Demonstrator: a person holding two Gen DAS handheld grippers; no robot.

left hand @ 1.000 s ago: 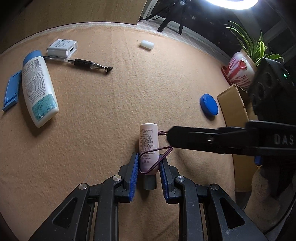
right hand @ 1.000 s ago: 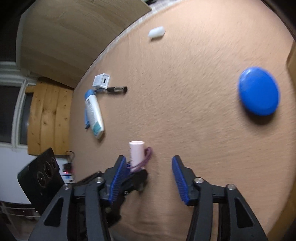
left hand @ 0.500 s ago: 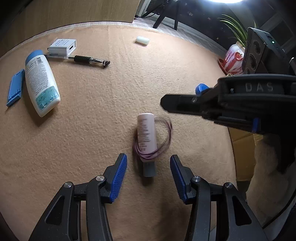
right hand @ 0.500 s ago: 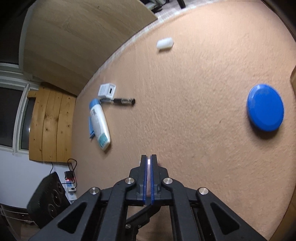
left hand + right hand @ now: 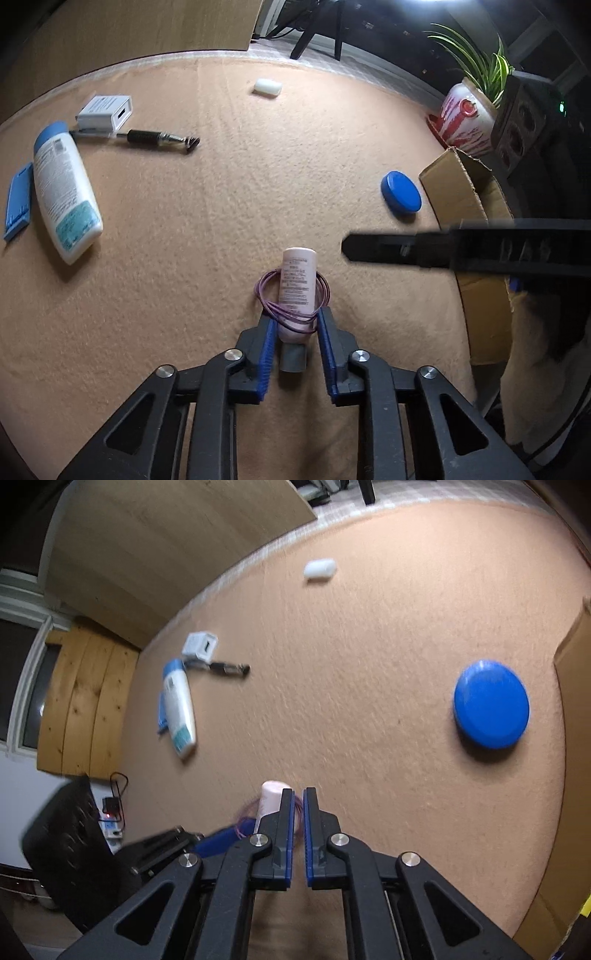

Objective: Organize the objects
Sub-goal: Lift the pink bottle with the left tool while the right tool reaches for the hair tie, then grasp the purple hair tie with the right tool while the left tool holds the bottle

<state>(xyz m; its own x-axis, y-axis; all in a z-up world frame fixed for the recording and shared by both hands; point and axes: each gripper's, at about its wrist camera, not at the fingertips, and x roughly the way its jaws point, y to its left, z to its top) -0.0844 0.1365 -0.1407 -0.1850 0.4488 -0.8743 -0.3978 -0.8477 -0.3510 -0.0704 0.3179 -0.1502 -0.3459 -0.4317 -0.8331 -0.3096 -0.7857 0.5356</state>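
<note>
pink tube [image 5: 297, 284] clamped in the left gripper [image 5: 295, 332], purple hair tie [image 5: 291, 310] looped around it.

peach felt mat [image 5: 221, 206] carries the tube, which lies near its front edge with the grey cap toward the camera; the left jaws are closing, blue pads pressing the tube's lower body on both sides. right gripper [image 5: 299, 805] sits just beside the tube's far end with its jaws nearly together and nothing between them. blue lid [image 5: 401, 192] rests near the cardboard box [image 5: 454, 188] on the right. white bottle [image 5: 66, 192], pen [image 5: 155, 137] and white adapter [image 5: 105, 110] lie well apart at far left.
</note>
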